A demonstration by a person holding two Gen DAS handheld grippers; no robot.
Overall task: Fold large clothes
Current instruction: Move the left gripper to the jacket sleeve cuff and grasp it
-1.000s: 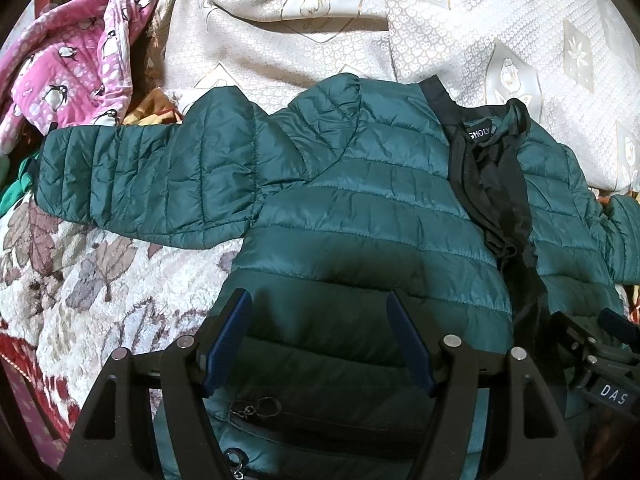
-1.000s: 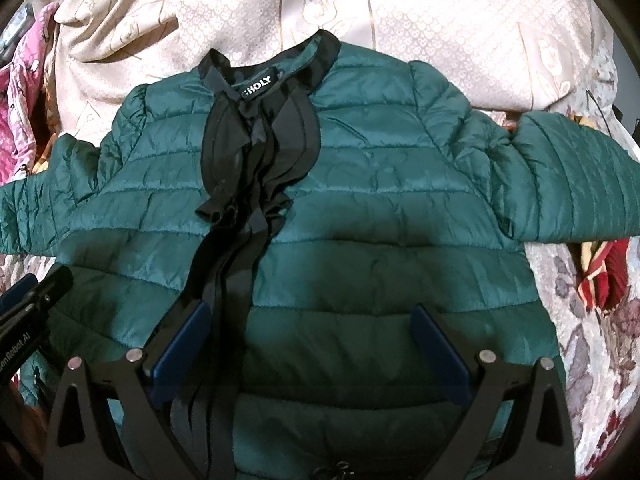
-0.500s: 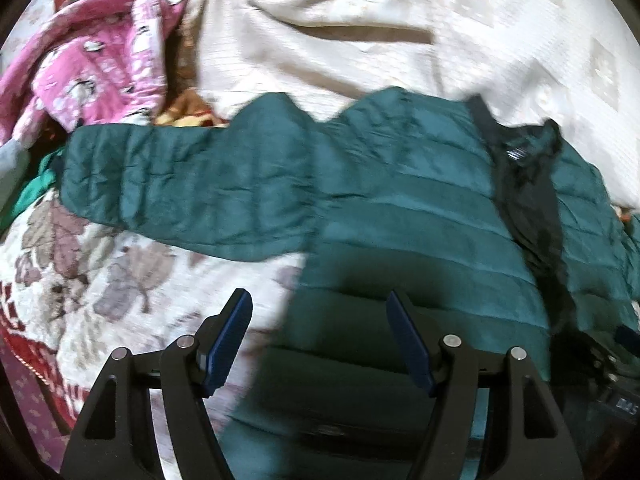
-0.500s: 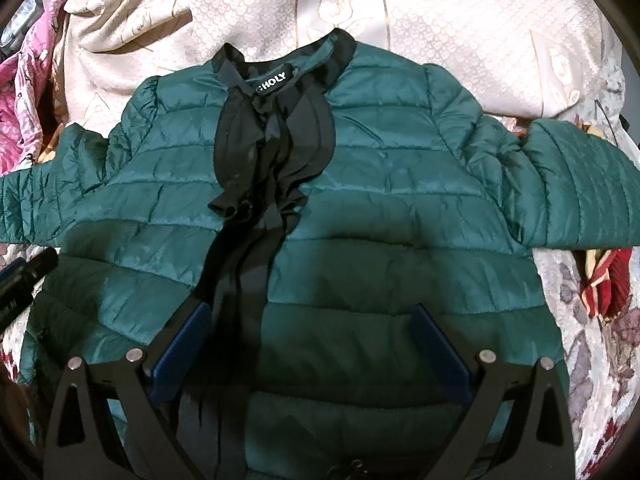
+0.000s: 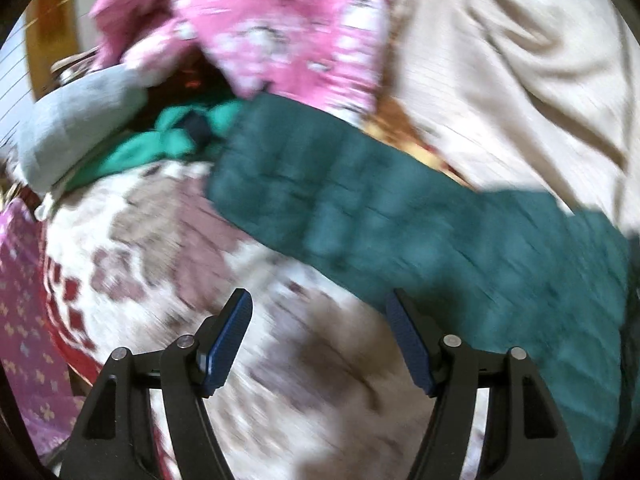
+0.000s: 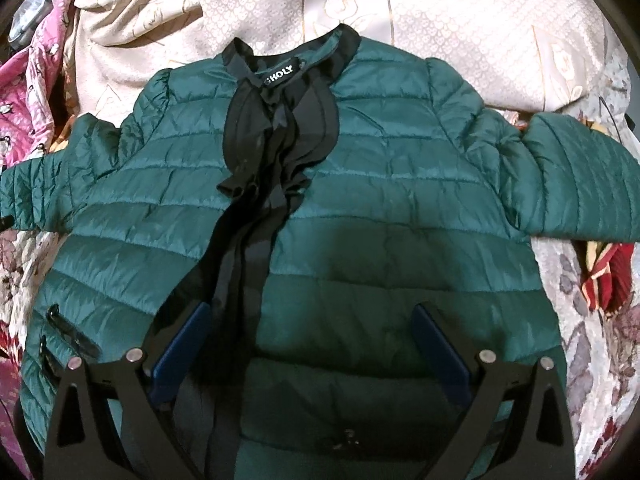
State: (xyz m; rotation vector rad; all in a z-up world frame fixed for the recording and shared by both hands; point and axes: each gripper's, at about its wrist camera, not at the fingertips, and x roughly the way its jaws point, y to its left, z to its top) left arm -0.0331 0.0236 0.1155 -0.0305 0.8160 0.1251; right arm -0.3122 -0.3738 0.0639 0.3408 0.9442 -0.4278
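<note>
Green quilted jacket [image 6: 384,208] spread flat on the bed, both tongs hanging over it with nothing held.

The jacket lies face up, collar away from the cameras, sleeves out to both sides; the cream bedspread [image 6: 460,36] shows bare beyond the collar, while the pink printed garment [image 5: 280,28] crowds the cuff of one sleeve [image 5: 360,200]. The right gripper [image 6: 312,344] hovers over the jacket's lower body, jaws wide apart and empty. The left gripper [image 5: 318,340] stands half open over the leaf-patterned blanket [image 5: 160,240], just short of that sleeve's near edge; this view is blurred.
</note>
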